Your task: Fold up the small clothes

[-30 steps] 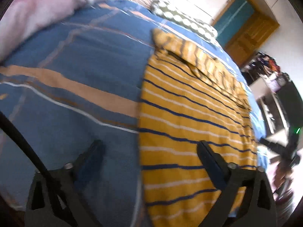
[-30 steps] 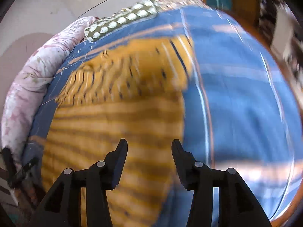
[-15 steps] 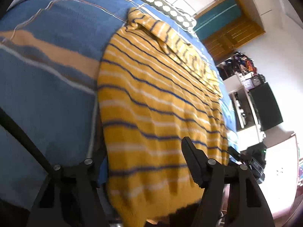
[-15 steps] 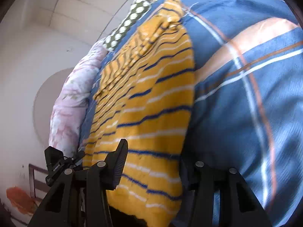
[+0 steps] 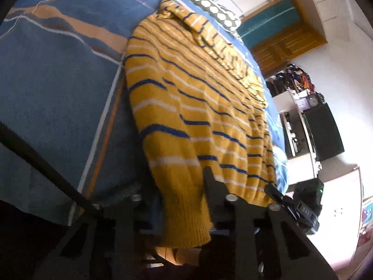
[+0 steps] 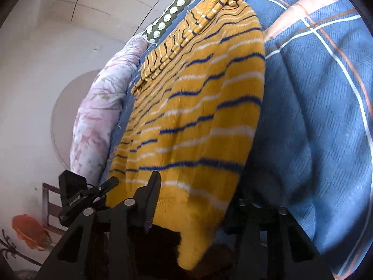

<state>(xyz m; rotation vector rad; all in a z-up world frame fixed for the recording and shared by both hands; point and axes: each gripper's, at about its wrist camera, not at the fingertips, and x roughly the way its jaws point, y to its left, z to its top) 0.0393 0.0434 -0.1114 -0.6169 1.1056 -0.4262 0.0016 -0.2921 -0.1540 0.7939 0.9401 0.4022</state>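
A yellow sweater (image 5: 198,107) with blue and white stripes lies spread on the blue bed cover (image 5: 58,81), its hem hanging over the near edge. My left gripper (image 5: 177,198) is at the hem's left corner, fingers open on either side of the cloth, the left finger hidden under the fabric. In the right wrist view the sweater (image 6: 198,116) fills the middle. My right gripper (image 6: 198,200) is at the hem's right corner, fingers open astride the cloth, the right finger partly hidden. Each gripper shows in the other's view: the right one (image 5: 300,207) and the left one (image 6: 79,196).
A pink floral quilt (image 6: 98,116) lies along the bed's left side. A dotted green pillow (image 6: 170,16) lies at the head. A wooden door (image 5: 286,44) and a dark cabinet (image 5: 324,130) stand to the right of the bed.
Both grippers have dropped from above the sweater to the bed's near edge. They now straddle the hem corners, and the hem hangs between the fingers.
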